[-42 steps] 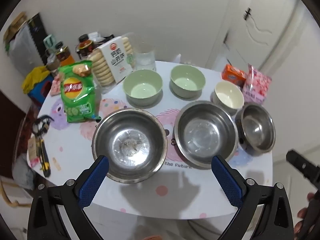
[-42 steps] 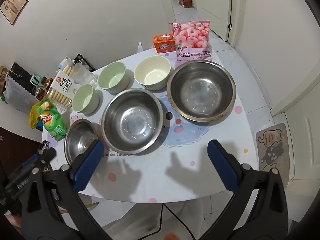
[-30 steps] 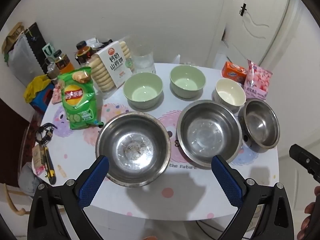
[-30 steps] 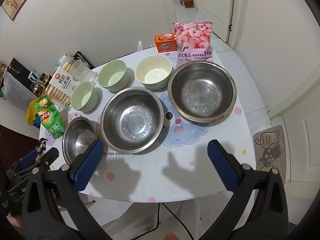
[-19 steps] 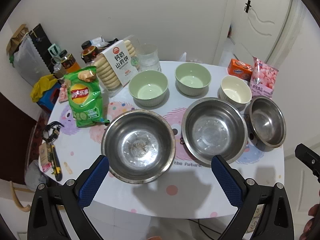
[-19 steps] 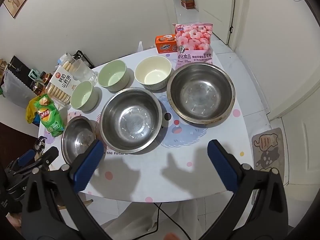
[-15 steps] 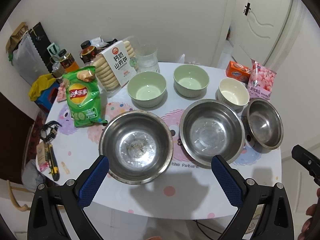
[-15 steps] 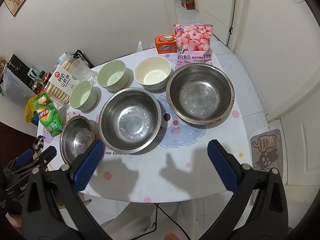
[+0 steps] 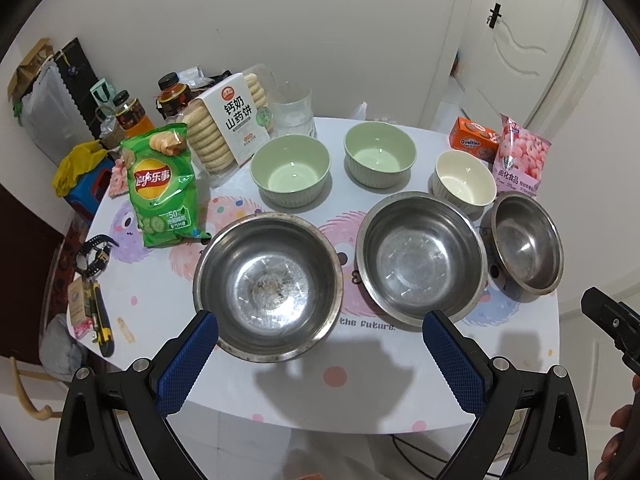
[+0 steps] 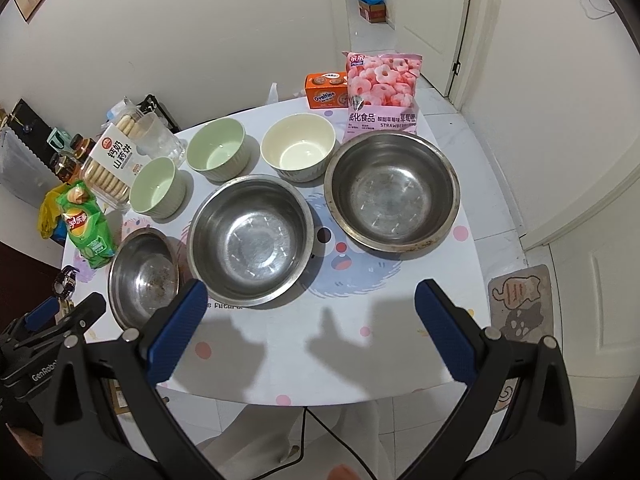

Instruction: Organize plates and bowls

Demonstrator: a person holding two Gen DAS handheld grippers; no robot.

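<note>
**Inspector A:** Status of the sort?

**Inspector B:** By my judgement, not started. On the round table (image 9: 400,364) 6 bowls stand apart, none nested. No plates in view. Taking the middle steel bowl (image 9: 420,258) as landmark: the left steel bowl (image 9: 268,288) sits just to its left, the right steel bowl (image 9: 526,242) to its right, rims close. Behind the landmark stand 2 green bowls (image 9: 291,170) (image 9: 380,154) and, at back right, 1 cream bowl (image 9: 464,180).

**Inspector A:** Grippers?

**Inspector B:** The left gripper (image 9: 320,354) hangs above the table's near edge, jaws spread wide, holding nothing. The right gripper (image 10: 310,322) likewise, released and empty.

**Inspector A:** Edges, clearance?

**Inspector B:** Bare tabletop lies in front of the landmark, toward the near edge: adequate room for stacking. Left of it a chip bag (image 9: 164,190) and a biscuit box (image 9: 236,130) crowd the border; behind and to its right, a pink snack bag (image 9: 520,158) and an orange box (image 9: 472,142). The right steel bowl sits close to the table's right edge; I judge a slip risk there.
</note>
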